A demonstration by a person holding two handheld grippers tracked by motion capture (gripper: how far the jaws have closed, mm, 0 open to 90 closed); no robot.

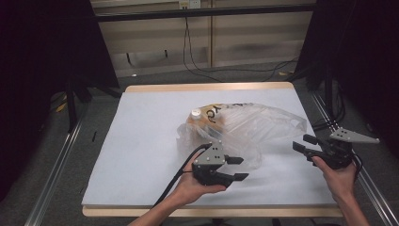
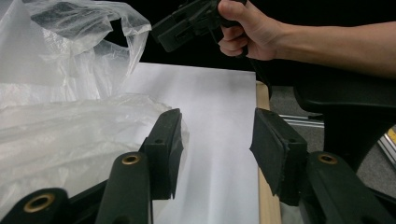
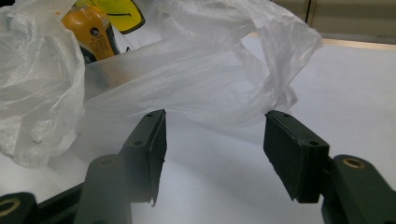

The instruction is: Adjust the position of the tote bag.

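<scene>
High view, clear plastic bag [image 1: 244, 125] around an orange bottle [image 1: 200, 118] at frame centre, left gripper [image 1: 237, 168] lower centre, right gripper [image 1: 303, 143] right, both wide open, holding nothing.

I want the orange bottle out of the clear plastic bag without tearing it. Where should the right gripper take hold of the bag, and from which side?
Probably the loose handle loop of the clear plastic bag at its right end, approached from the right by the open right gripper. That thin film stands free of the white table cover, away from the orange bottle.
</scene>
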